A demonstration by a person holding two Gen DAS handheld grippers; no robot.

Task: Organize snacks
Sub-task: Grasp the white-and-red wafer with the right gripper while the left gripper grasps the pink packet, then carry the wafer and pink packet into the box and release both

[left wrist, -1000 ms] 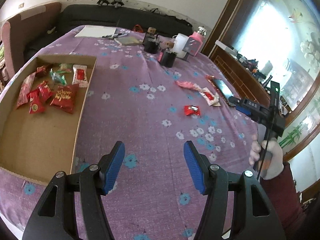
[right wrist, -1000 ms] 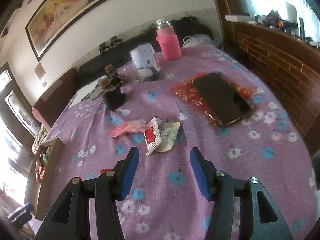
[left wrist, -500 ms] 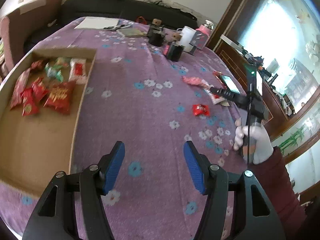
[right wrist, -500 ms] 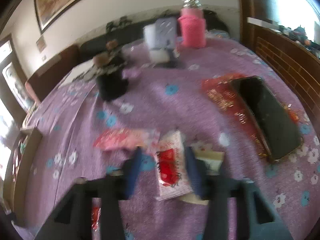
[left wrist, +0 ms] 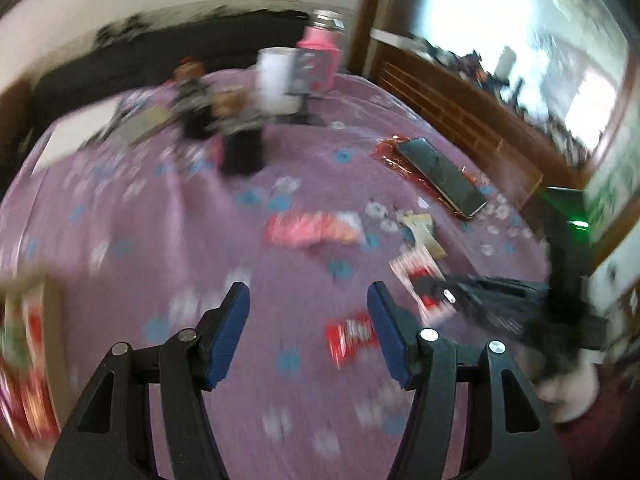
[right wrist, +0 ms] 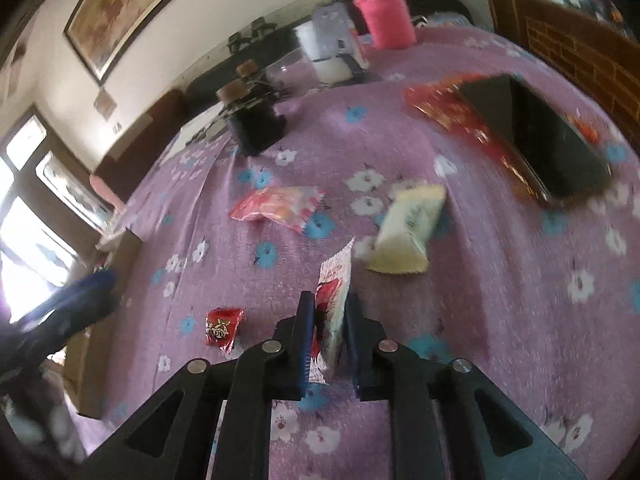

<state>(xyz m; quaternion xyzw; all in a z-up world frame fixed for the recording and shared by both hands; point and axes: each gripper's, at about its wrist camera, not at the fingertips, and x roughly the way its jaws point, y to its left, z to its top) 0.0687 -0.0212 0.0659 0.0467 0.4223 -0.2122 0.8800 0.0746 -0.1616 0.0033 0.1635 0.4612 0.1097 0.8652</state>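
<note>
My right gripper (right wrist: 329, 320) is clamped on a white-and-red snack packet (right wrist: 334, 300), which stands on edge between its 2 blue pads over the purple flowered tablecloth (right wrist: 480, 320). My left gripper (left wrist: 308, 328) hangs with its fingers wide apart, holding nothing. I see 1 small red candy (right wrist: 223, 326), 1 pink packet (right wrist: 276, 206) and 1 cream packet (right wrist: 408, 232) lying loose nearby.

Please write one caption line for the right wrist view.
Right claw grips a white-and-red snack packet above the purple floral tablecloth.
</note>
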